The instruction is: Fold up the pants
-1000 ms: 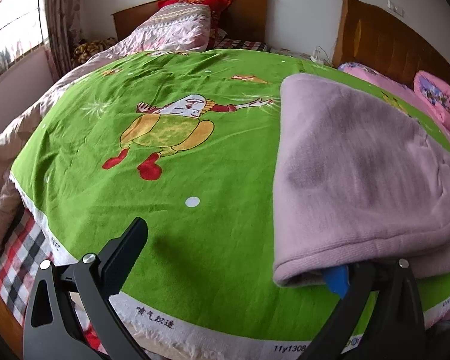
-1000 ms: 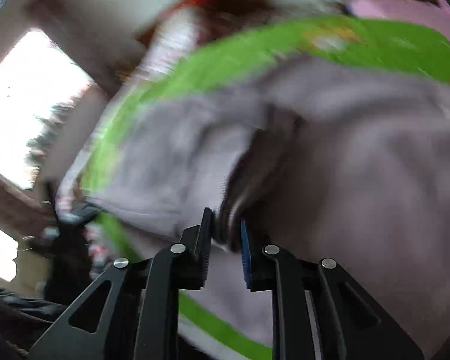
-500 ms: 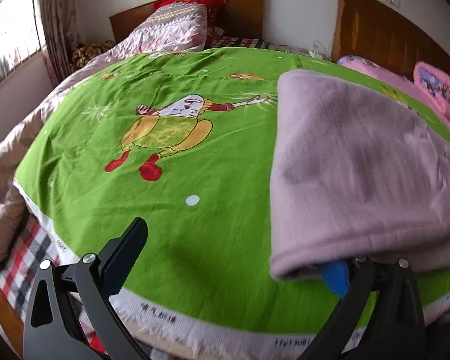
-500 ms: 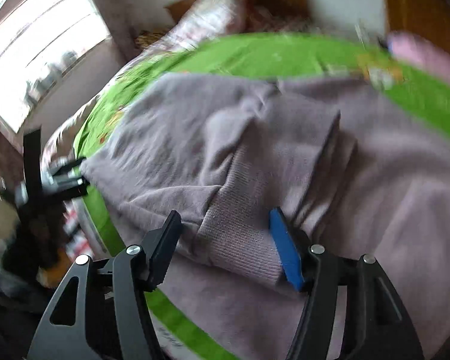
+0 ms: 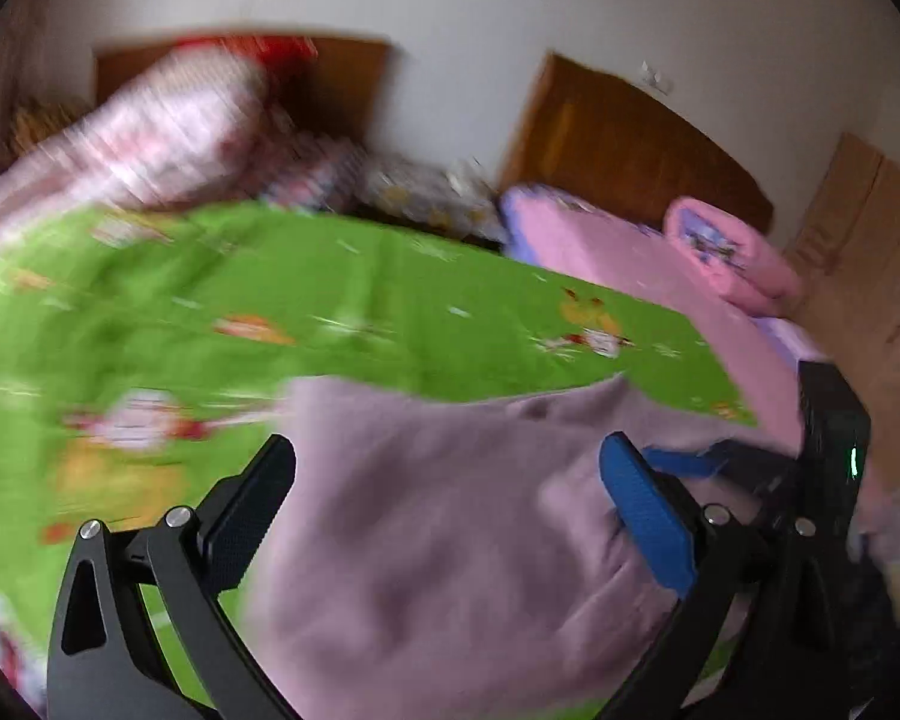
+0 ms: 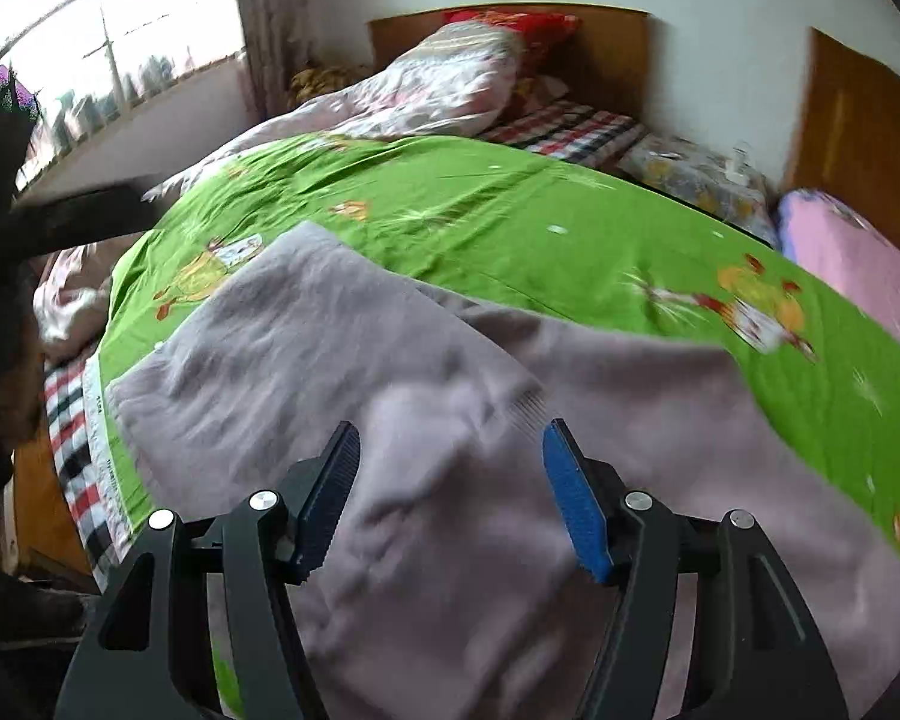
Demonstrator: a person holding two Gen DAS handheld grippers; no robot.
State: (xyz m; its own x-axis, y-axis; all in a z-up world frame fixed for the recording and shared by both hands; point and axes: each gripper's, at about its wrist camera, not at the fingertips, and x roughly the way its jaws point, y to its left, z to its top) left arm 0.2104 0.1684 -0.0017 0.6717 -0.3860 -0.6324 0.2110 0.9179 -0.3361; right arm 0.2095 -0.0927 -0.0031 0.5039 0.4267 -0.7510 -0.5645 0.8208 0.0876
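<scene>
The pale mauve pants (image 6: pixel 342 360) lie folded on the green cartoon bedsheet (image 6: pixel 510 216), a ribbed cuff (image 6: pixel 525 402) on top. My right gripper (image 6: pixel 447 459) is open and empty, hovering just above the folded pants. In the blurred left wrist view the pants (image 5: pixel 438 516) fill the foreground. My left gripper (image 5: pixel 447 468) is open and empty above them. The right gripper (image 5: pixel 810 468) shows at the right edge there.
A pink quilt (image 6: pixel 426 90) and red pillow (image 6: pixel 510 21) lie at the wooden headboard (image 6: pixel 600 54). A second bed with pink bedding (image 5: pixel 618 240) and a rolled pink blanket (image 5: pixel 726 252) stands to the right. A window (image 6: pixel 90 18) is on the left.
My right gripper opened, let go of the pants cuff and drew back. My left gripper swung right and lifted, now over the pants, its view blurred with motion.
</scene>
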